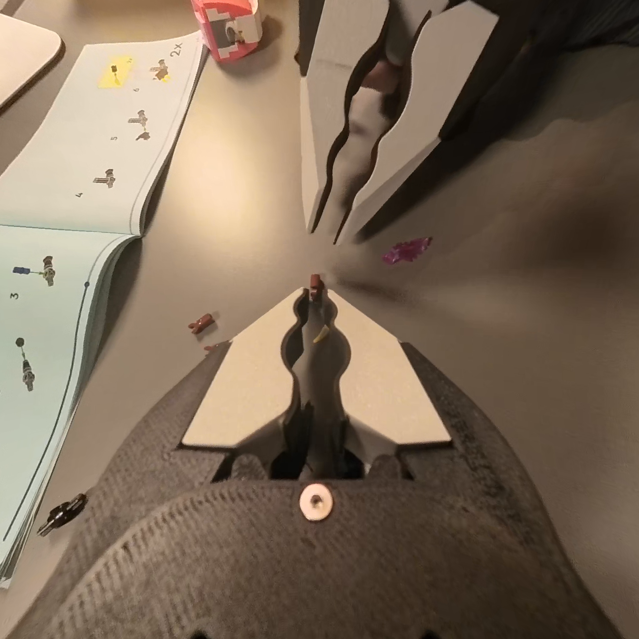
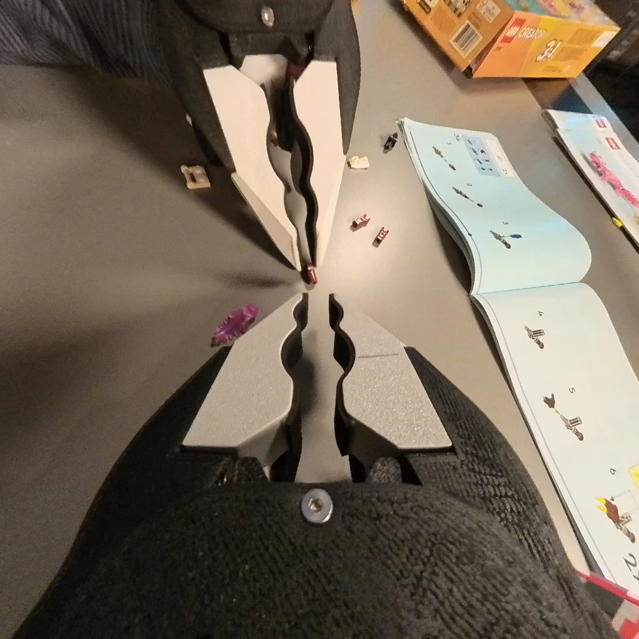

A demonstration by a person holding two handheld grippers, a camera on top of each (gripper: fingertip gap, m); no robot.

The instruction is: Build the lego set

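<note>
Left wrist view: the left hand-held gripper [image 1: 315,294] pinches a small brown piece [image 1: 315,284] at its fingertips, above the surface [image 1: 242,173]. An open booklet [image 1: 52,276] lies left.

Right wrist view: the right hand-held gripper [image 2: 318,297] stands open and empty, just short of that piece [image 2: 310,273]. A purple piece [image 2: 237,323] lies left. A steady, aligned approach seems wise.

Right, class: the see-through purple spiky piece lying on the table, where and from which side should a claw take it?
Grip the purple spiky piece across its narrow middle, coming from above. It looks flat and elongated, with jagged edges, lying beside the open right claw. Closing across the short width probably gives the pads a firmer seat than the spiky ends would.
</note>
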